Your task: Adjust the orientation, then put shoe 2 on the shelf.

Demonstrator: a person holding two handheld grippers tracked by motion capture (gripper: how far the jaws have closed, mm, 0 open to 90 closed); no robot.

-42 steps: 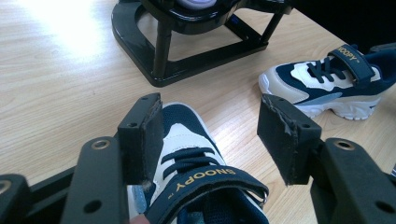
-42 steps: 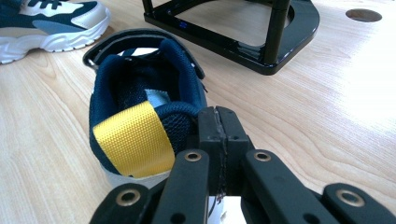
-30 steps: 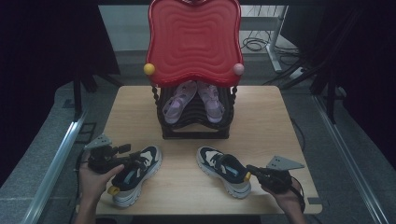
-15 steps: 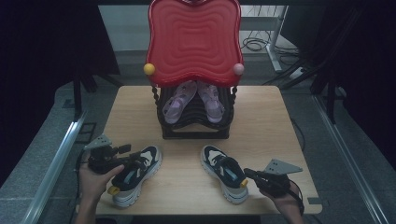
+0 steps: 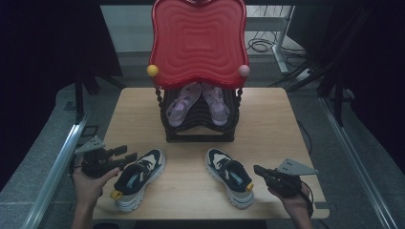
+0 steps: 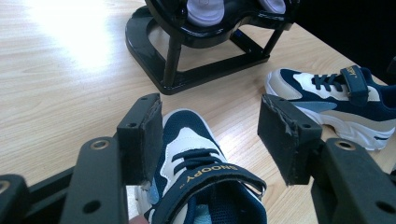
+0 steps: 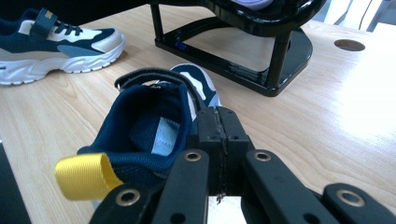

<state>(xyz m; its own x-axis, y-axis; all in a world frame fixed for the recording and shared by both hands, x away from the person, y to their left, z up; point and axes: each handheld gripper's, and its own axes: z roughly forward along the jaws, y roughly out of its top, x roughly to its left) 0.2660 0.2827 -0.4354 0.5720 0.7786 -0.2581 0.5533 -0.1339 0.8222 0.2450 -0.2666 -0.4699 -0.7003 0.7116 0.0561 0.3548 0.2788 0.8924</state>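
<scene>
Behind right gripper's (image 7: 218, 140) shut, empty jaws, sneaker (image 7: 154, 126) heel (toe hidden); left gripper (image 6: 210, 135) wide open.

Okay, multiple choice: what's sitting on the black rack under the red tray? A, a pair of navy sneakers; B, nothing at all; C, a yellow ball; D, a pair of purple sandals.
D: the high view shows two purple sandals resting on the black rack, while both navy sneakers lie on the table in front of it.
</scene>
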